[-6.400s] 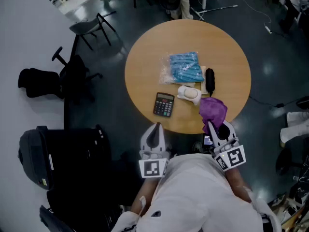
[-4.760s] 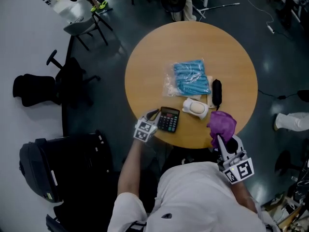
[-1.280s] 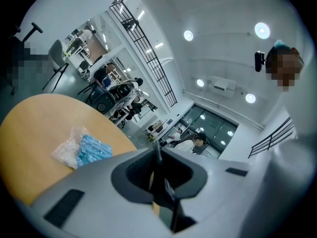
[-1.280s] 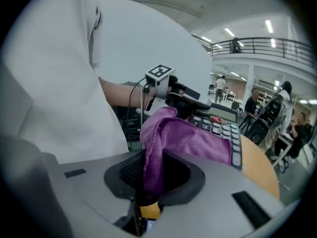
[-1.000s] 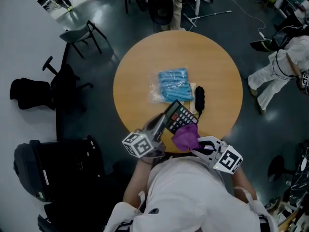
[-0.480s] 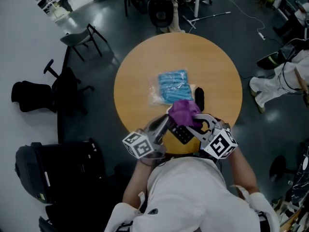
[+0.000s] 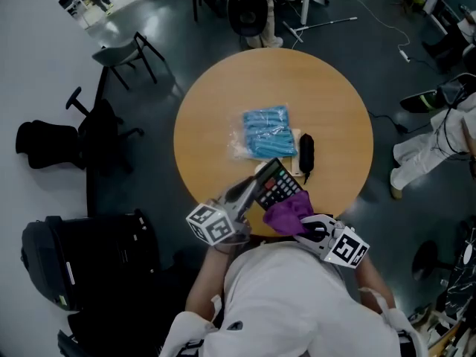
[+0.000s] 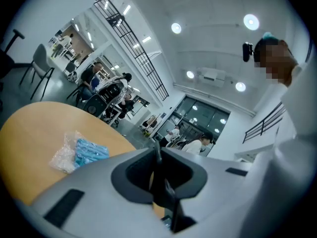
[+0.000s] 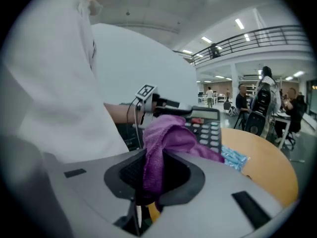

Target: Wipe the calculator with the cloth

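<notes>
The black calculator (image 7: 275, 183) is held tilted above the near edge of the round wooden table (image 7: 335, 103). My left gripper (image 7: 251, 190) is shut on its left edge. In the left gripper view the calculator (image 8: 159, 168) shows only edge-on between the jaws of my left gripper (image 8: 157, 155). The purple cloth (image 7: 288, 211) lies against the calculator's near end, and my right gripper (image 7: 302, 226) is shut on it. In the right gripper view the cloth (image 9: 166, 135) rises from my right gripper (image 9: 147, 185) and drapes against the keys of the calculator (image 9: 207, 128).
A blue packet in clear plastic (image 7: 266, 132) and a black oblong object (image 7: 306, 152) lie mid-table. Chairs (image 7: 128, 49) stand beyond the table, a black backpack (image 7: 71, 262) sits on the floor at the left, and a person in white (image 7: 435, 136) is at the right.
Half a second ago the cloth was up over the calculator's far end. The right gripper has drawn it back down the keys toward me. The left gripper has kept its hold.
</notes>
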Demonstrator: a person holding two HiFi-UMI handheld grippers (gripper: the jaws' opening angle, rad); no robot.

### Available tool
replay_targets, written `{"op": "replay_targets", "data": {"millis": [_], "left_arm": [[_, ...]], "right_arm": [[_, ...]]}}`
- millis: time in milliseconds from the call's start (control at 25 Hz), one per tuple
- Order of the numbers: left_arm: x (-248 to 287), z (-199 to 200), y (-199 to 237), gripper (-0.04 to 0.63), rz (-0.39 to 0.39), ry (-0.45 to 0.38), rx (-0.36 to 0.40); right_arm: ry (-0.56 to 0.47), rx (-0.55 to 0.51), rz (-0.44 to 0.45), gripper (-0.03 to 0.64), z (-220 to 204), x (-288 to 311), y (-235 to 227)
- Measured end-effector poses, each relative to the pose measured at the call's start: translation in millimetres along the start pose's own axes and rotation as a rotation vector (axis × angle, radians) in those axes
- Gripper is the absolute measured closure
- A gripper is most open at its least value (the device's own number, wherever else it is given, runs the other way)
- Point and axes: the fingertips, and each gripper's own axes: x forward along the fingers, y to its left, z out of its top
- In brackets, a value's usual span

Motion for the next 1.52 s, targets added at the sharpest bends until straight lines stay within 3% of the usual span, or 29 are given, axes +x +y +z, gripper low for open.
{"op": "replay_targets", "data": {"millis": [160, 240, 360, 440, 520, 600, 1040, 1160, 1520], "left_arm": [[2, -10, -10, 0.548, -0.022, 0.064, 0.143], [4, -13, -19, 0.549, -0.062, 0.087, 0.214], [8, -19, -36, 0.548, -0.108, 0.138, 0.372], [12, -21, -49, 0.548, -0.133, 0.162, 0.446], [14, -20, -61, 0.549, -0.161, 0.152, 0.446], [13, -19, -67, 0.549, -0.175, 0.129, 0.417], [-7, -9, -72, 0.549, -0.178, 0.050, 0.372], [-7, -5, -73, 0.549, -0.175, 0.030, 0.378], [0, -4, -84, 0.549, -0.179, 0.009, 0.423]], "right_arm": [[-0.252, 0.094, -0.131, 0.541, 64, -51, -38], [-0.281, 0.020, -0.194, 0.541, 96, -67, -57], [-0.197, -0.141, -0.232, 0.541, 124, -51, -68], [-0.149, -0.266, -0.209, 0.541, 132, -23, -62], [-0.067, -0.401, -0.177, 0.541, 125, 4, -53], [-0.014, -0.440, -0.191, 0.541, 114, 15, -51], [-0.008, -0.282, -0.433, 0.541, 89, -38, -114], [-0.029, -0.196, -0.434, 0.541, 74, -42, -118], [-0.184, 0.237, -0.381, 0.541, 9, -46, -98]]}}
